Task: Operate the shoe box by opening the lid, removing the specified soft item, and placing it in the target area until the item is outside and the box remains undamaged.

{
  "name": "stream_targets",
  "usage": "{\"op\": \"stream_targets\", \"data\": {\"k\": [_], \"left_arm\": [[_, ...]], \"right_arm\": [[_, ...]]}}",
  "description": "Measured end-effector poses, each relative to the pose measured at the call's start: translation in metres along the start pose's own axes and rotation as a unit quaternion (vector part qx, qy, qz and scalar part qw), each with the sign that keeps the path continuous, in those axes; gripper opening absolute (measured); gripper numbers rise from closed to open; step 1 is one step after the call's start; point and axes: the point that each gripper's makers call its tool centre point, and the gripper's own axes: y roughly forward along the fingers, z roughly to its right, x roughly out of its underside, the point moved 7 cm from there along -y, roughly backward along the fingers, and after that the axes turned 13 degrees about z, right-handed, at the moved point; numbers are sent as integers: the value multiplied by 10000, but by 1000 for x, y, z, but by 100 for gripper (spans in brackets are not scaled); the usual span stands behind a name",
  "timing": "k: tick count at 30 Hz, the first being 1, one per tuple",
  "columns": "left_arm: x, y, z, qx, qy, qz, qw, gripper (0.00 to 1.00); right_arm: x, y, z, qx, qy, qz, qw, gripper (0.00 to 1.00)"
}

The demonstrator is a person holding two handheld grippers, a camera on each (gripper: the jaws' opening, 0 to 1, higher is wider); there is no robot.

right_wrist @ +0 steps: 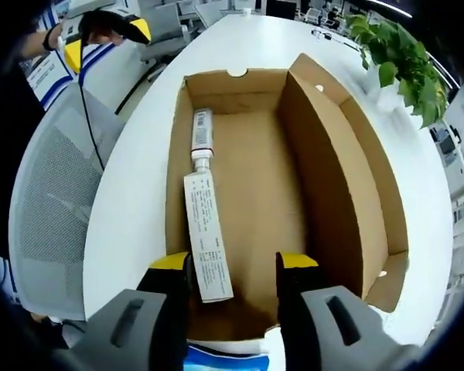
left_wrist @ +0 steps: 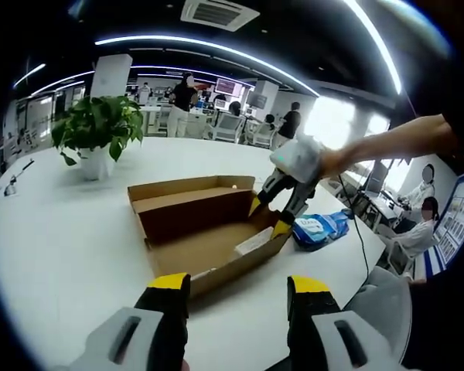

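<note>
**Lid open, blue pack already on the table**

We see the shoe box [left_wrist: 205, 224] lying on the white table [left_wrist: 54, 247] with its lid [right_wrist: 348, 178] folded back, so the opening step looks done and the cardboard shows no tear or crush that we can make out. Inside, in the right gripper view, only a white tube [right_wrist: 205, 224] and its flat label lie against one wall. A blue soft pack [left_wrist: 319, 229] sits on the table just beside the box's far end, outside it; we judge this to be the removed item, though we cannot confirm it is in the target area.

The right gripper [left_wrist: 282, 212] hangs over the box's end, jaws apart and holding nothing. The left gripper [left_wrist: 240, 290] hovers near the closer corner, jaws also spread and empty. What seems left, in our judgement, is confirming placement and withdrawing without knocking the box.
</note>
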Motion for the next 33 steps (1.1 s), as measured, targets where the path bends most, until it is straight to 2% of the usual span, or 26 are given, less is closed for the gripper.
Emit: {"op": "stream_targets", "data": {"k": [6, 11, 18, 22, 28, 33], "left_arm": [[-1, 3, -4, 12, -2, 15, 10000, 51], [-1, 1, -4, 5, 12, 18, 10000, 51], [-1, -3, -7, -45, 27, 20, 10000, 51], [1, -4, -8, -51, 68, -14, 10000, 52], [2, -1, -9, -31, 115, -31, 9999, 53], [5, 2, -10, -9, 181, -130, 9998, 55]], "right_arm": [[-4, 12, 0, -67, -568, -391, 9976, 37], [-9, 25, -8, -181, -763, -505, 9956, 30], [-12, 41, -13, -374, -652, -567, 9956, 21], [-10, 43, -16, -450, -396, -628, 9962, 18], [-9, 42, -16, -276, -259, -666, 9971, 18], [-10, 38, -15, -183, -371, -673, 9969, 18]]}}
